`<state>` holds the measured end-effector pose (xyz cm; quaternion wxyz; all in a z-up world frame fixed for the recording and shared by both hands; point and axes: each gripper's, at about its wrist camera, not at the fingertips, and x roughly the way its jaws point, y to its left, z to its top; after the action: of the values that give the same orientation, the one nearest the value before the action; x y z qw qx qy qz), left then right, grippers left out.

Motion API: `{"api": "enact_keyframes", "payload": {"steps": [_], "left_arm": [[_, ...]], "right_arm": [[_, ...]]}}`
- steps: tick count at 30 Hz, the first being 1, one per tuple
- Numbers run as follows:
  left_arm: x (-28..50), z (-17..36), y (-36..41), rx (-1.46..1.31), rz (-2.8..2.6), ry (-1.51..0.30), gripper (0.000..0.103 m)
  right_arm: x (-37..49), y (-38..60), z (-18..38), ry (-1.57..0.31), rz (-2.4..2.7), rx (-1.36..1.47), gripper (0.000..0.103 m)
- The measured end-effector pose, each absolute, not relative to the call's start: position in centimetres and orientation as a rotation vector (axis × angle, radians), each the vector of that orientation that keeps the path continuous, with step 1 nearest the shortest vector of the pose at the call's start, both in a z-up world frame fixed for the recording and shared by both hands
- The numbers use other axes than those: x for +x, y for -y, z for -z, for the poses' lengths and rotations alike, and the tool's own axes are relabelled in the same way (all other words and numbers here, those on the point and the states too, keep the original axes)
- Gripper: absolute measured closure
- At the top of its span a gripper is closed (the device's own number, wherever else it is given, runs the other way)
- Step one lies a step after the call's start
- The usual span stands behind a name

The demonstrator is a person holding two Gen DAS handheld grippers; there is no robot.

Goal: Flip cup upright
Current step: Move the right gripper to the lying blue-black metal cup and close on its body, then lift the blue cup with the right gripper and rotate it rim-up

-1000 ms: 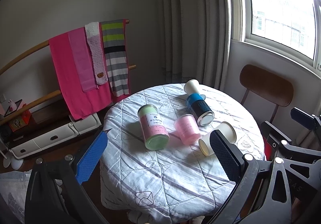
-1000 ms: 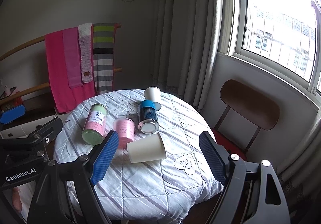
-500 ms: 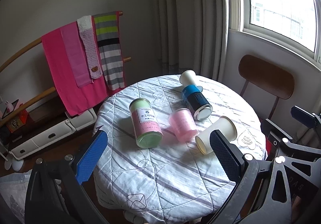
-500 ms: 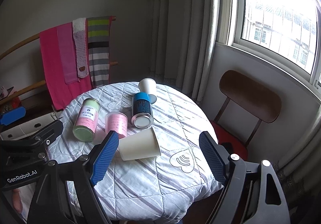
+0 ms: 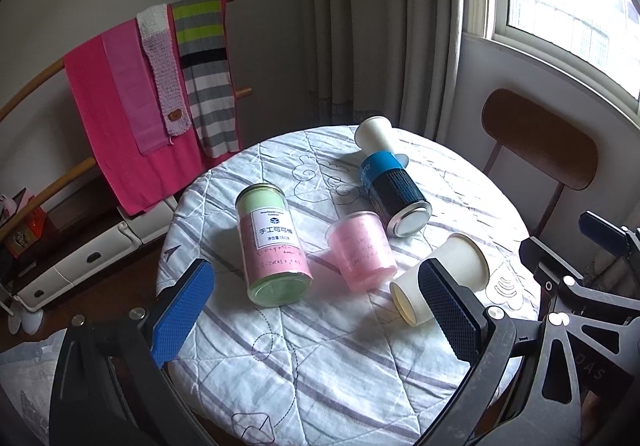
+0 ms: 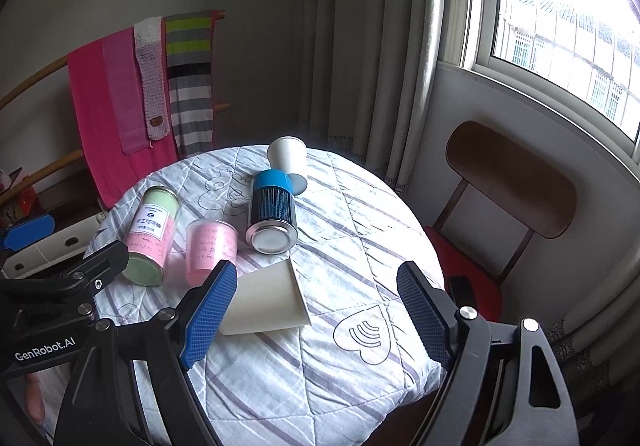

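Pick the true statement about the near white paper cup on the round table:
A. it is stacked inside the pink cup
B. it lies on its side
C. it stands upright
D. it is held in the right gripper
B: the white paper cup lies on its side on the quilted table, untouched between the open fingers of the right gripper.

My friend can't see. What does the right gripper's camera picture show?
A white paper cup lies on its side on a round quilt-covered table, just ahead of the open right gripper. Behind it lie a pink plastic cup, a green-and-pink jar, a blue-and-black can and another white paper cup.
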<state>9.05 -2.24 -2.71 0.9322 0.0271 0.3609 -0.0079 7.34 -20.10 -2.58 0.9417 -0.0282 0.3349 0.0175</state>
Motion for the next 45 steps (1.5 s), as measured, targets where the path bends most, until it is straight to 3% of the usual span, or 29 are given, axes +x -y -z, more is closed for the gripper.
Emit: {"api": "enact_keyframes", "payload": {"steps": [21,30,45], "left_arm": [[16.4,5.3,1.3,0.054,0.01,-0.839,0.0],[18.2,5.7,-0.3,0.033,-0.005,-0.841,0.0],[19.3,6.6,-4.8,-0.011,-0.057,-0.85,0.0]], "right_arm": [[15.6,20.6,5.2,-0.813,-0.104,-0.048,0.02],[22.9,19.5,6.5,-0.963,-0.241,0.025,0.02],[31.3,17.2,13.3,-1.268,-0.331,0.199,0.02]]}}
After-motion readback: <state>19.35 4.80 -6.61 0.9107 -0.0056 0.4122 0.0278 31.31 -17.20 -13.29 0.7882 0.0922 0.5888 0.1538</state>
